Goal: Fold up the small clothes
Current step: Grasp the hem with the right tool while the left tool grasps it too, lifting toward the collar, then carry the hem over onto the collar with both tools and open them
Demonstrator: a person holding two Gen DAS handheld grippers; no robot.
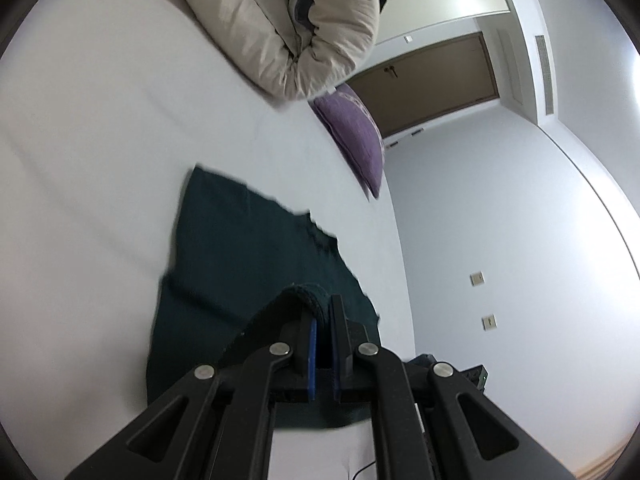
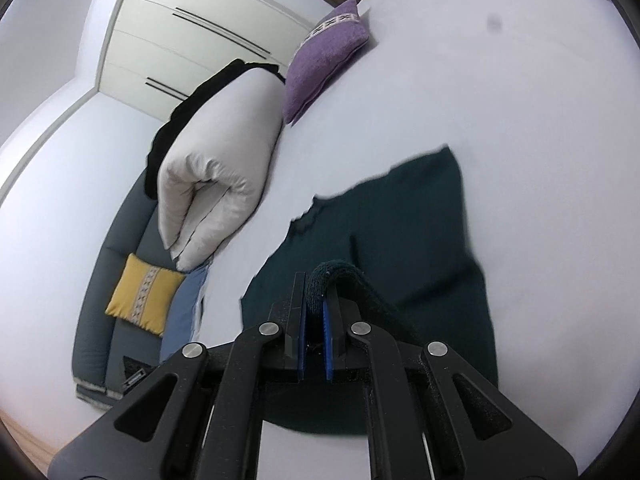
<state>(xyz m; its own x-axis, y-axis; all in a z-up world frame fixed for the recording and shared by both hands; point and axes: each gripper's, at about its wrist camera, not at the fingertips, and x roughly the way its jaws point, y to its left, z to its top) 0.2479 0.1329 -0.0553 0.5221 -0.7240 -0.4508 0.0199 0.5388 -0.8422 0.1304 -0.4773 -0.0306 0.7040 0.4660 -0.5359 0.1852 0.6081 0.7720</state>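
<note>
A dark teal knit garment (image 1: 248, 248) lies spread on the white bed (image 1: 100, 140); it also shows in the right wrist view (image 2: 416, 220). My left gripper (image 1: 323, 308) is shut on a thick hem of the garment and holds that edge lifted above the rest. My right gripper (image 2: 316, 292) is shut on another hem of the same garment (image 2: 326, 276), also raised off the bed. The far part of the garment lies flat, its edges blurred.
A folded beige duvet (image 1: 280, 28) lies at the far side of the bed (image 2: 500, 100), with a purple cushion (image 1: 356, 136) beside it. A grey sofa (image 2: 116, 248) with a yellow cushion (image 2: 144, 300) stands beyond the bed edge. Wardrobe and door stand behind.
</note>
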